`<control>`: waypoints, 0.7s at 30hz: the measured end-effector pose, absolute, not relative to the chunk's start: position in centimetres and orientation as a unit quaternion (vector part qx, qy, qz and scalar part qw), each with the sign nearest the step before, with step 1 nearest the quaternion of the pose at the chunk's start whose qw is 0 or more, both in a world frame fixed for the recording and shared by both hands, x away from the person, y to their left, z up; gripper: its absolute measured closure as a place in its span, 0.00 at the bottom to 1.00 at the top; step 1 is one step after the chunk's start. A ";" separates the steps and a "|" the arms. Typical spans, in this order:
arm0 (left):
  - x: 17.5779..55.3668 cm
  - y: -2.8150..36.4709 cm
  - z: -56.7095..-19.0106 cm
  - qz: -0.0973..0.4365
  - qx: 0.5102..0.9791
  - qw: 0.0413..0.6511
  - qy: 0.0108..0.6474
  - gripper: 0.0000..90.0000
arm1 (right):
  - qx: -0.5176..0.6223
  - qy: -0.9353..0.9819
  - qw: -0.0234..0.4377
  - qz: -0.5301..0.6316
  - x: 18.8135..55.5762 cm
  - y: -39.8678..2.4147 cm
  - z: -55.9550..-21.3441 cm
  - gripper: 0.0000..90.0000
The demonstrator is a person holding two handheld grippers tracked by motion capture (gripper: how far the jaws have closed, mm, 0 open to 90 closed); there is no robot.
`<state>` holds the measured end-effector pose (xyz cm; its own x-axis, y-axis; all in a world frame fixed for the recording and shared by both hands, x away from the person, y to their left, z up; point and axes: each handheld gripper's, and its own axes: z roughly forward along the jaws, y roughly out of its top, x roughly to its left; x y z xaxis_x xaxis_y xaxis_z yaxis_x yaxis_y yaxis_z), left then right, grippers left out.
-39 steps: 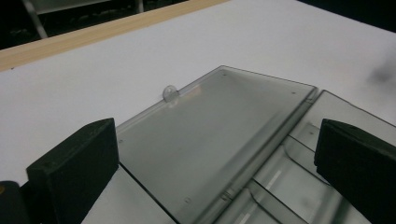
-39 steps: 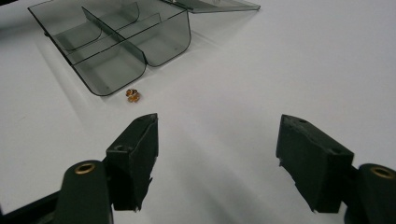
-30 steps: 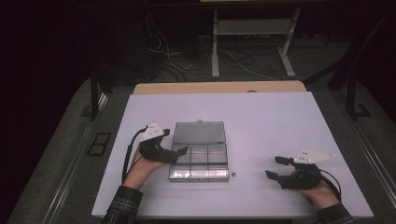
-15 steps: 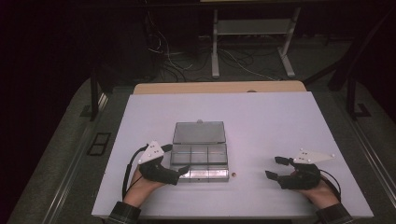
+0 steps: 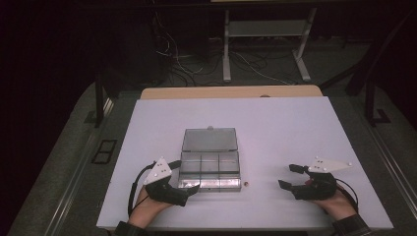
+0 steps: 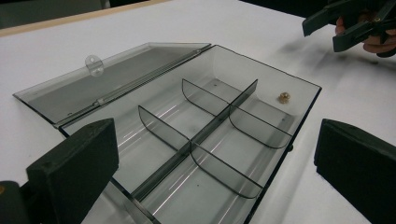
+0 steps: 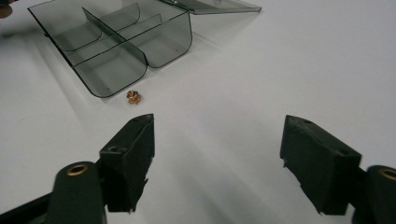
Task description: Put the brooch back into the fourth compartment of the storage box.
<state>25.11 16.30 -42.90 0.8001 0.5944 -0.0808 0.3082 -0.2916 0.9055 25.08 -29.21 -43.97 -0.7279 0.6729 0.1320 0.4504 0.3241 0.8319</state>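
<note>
Just ahead of right gripper [image 7: 217, 163] (open): nut [image 7: 134, 97].

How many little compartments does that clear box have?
6, in the open box: two rows of three, split by one long divider and two cross dividers. All look empty.

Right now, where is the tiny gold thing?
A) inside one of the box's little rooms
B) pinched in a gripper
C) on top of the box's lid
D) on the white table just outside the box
D: the tiny gold thing lies on the bare white table just beyond a corner of the clear box, touching neither gripper.
</note>
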 end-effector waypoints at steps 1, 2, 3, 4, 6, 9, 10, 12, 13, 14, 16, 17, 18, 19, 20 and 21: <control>25.1 16.3 -42.9 0.137 0.792 0.523 0.285 0.00 | 0.349 0.805 0.121 0.464 25.1 -29.1 -43.9 0.24; 25.1 16.3 -42.9 0.136 0.793 0.522 0.284 0.00 | 0.347 0.806 0.121 0.464 25.1 -29.0 -43.9 0.22; 25.1 16.3 -42.9 0.137 0.793 0.521 0.283 0.00 | 0.347 0.806 0.120 0.465 25.1 -28.9 -43.9 0.22; 25.1 16.2 -42.9 0.137 0.794 0.521 0.283 0.00 | 0.345 0.806 0.117 0.467 25.2 -28.8 -43.9 0.22; 25.1 16.2 -43.0 0.132 0.794 0.523 0.282 0.00 | 0.340 0.809 0.116 0.465 25.3 -28.4 -43.8 0.22; 25.2 16.2 -43.0 0.131 0.793 0.522 0.284 0.00 | 0.335 0.810 0.113 0.468 25.6 -27.8 -43.6 0.22; 25.2 16.2 -43.0 0.130 0.793 0.523 0.284 0.00 | 0.335 0.811 0.114 0.466 25.6 -27.7 -43.6 0.22; 25.2 16.3 -43.0 0.130 0.792 0.524 0.285 0.00 | 0.333 0.811 0.111 0.468 25.9 -27.4 -43.5 0.22; 25.2 16.3 -43.0 0.128 0.792 0.525 0.285 0.00 | 0.331 0.812 0.111 0.467 26.0 -27.2 -43.5 0.22; 25.2 16.2 -43.0 0.127 0.791 0.526 0.286 0.00 | 0.332 0.813 0.109 0.465 26.1 -27.1 -43.5 0.22; 25.2 16.2 -43.0 0.126 0.792 0.526 0.285 0.00 | 0.333 0.815 0.106 0.463 26.4 -26.7 -43.5 0.22; 25.2 16.1 -43.0 0.127 0.793 0.525 0.283 0.00 | 0.333 0.816 0.104 0.461 26.6 -26.5 -43.4 0.22; 25.2 16.1 -43.0 0.127 0.794 0.523 0.283 0.00 | 0.333 0.816 0.102 0.461 26.7 -26.3 -43.3 0.22; 25.2 16.1 -43.1 0.127 0.795 0.522 0.283 0.00 | 0.330 0.818 0.100 0.460 26.8 -26.2 -43.3 0.22; 25.2 16.1 -43.1 0.127 0.795 0.522 0.283 0.00 | 0.330 0.818 0.093 0.461 26.9 -26.0 -43.2 0.22; 25.2 16.1 -43.1 0.126 0.795 0.522 0.283 0.00 | 0.329 0.819 0.091 0.461 27.1 -25.8 -43.2 0.22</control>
